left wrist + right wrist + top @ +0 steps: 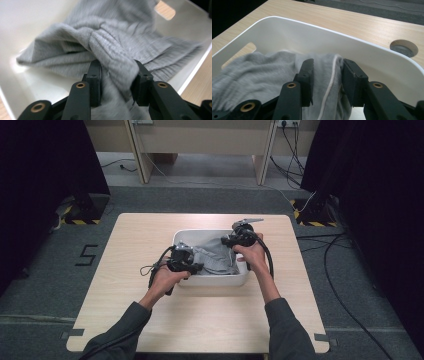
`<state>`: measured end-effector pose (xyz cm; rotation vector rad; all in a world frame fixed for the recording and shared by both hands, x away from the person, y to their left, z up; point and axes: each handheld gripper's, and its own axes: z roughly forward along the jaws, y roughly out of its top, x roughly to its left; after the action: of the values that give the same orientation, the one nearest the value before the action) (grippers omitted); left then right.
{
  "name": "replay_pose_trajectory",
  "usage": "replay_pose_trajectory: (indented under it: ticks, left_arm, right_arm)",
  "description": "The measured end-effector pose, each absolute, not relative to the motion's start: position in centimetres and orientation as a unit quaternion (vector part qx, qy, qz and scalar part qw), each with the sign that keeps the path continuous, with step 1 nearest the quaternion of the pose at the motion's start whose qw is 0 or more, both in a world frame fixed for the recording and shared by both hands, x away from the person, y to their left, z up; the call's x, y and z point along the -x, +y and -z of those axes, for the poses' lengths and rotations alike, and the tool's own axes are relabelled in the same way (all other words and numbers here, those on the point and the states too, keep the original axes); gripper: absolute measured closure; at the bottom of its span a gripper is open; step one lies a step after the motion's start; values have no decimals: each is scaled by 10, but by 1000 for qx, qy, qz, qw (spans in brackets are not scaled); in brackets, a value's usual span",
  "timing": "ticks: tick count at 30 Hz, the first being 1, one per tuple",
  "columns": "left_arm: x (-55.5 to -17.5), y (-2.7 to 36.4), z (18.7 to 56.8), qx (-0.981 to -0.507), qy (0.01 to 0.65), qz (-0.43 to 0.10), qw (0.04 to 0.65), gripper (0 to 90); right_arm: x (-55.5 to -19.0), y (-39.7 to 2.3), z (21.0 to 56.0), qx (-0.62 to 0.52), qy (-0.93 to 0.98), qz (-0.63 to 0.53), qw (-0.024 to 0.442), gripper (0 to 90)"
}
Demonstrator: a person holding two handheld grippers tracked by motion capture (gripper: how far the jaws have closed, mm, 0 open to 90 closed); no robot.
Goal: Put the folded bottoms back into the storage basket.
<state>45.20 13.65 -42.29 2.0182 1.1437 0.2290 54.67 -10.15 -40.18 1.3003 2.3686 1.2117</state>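
A white bin (pixel 210 281) sits mid-table on the wooden table (pixel 150 320), and a grey knitted garment (pixel 212 257) lies bunched inside it, spread from the left wall towards the right; the left gripper (pixel 192 267) reaches in at the bin's near-left side, and in the left gripper view its jaws pinch a thick twisted fold of the garment (pixel 112 62); the right gripper (pixel 231 241) comes in at the far-right side, and in the right gripper view its jaws close on a seamed edge of the cloth (pixel 325 72) close to the bin's wall (pixel 362 50). The likely trouble, as I judge it: the left hold takes a fat roll of soft knit, which may slide out under tension; pulling the two holds apart unevenly could drag or tip the light bin; the right jaws may also catch the rim when lifting.
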Motion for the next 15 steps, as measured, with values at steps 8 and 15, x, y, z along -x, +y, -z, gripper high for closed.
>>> replay_pose_trajectory:
  ticks: [8,15]
  left_arm:
    - [-448,144,410,-787,459,-119,394,489]
    - [-441,154,397,-770,460,-138,421,477]
  right_arm:
    - [-541,-105,393,-442,795,-401,108,538]
    - [-530,-100,384,-417,805,-404,121,498]
